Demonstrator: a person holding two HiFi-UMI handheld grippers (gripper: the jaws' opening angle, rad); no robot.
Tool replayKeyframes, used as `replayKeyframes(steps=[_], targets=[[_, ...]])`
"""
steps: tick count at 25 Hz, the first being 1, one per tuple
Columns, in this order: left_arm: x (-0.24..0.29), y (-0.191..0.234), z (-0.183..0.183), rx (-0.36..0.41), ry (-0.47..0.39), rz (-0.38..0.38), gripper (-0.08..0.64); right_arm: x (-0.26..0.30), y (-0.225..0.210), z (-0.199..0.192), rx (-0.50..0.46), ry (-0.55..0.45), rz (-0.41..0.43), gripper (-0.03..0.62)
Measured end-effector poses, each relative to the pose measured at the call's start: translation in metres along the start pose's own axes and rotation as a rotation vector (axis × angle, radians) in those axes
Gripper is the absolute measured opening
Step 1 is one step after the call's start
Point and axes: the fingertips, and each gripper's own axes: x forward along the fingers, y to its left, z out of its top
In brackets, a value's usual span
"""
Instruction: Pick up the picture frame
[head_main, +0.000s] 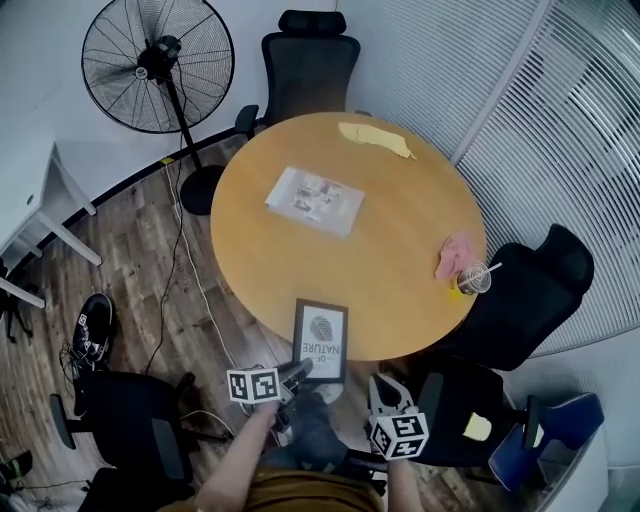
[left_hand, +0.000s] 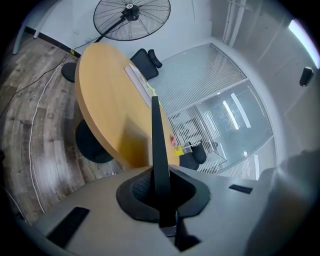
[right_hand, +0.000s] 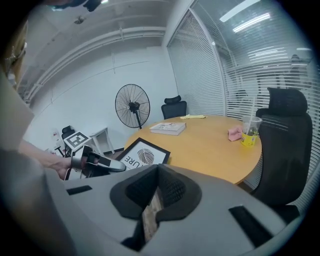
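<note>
The picture frame (head_main: 320, 340) is black with a white print of a leaf and lettering. It lies at the round table's (head_main: 400, 230) near edge, its near end past the rim. My left gripper (head_main: 300, 372) is shut on the frame's near left corner. In the left gripper view the frame (left_hand: 156, 145) stands edge-on as a thin dark blade between the pads (left_hand: 142, 192). My right gripper (head_main: 383, 385) hangs just right of the frame, below the table's rim, shut and holding nothing. The right gripper view shows the frame (right_hand: 145, 154) and the left gripper (right_hand: 102, 164) ahead to the left.
On the table lie a book (head_main: 315, 199), a yellow cloth (head_main: 375, 140), a pink cloth (head_main: 455, 255) and a plastic cup with a straw (head_main: 472, 280). Black office chairs (head_main: 305, 70) ring the table. A floor fan (head_main: 158, 65) and a cable (head_main: 185, 250) stand at the left.
</note>
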Motion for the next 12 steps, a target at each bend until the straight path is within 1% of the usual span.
replayKeyframes(steps=[7,12], targets=[[-0.008,-0.022,-0.002,0.081,-0.002,0.009,0.041,-0.014,0.001,0.016,0.01,-0.055,-0.015,0.012],[-0.017,-0.039,0.001,0.111,-0.017,0.0,0.041,-0.026,0.005,0.024,0.025,-0.09,-0.036,0.012]])
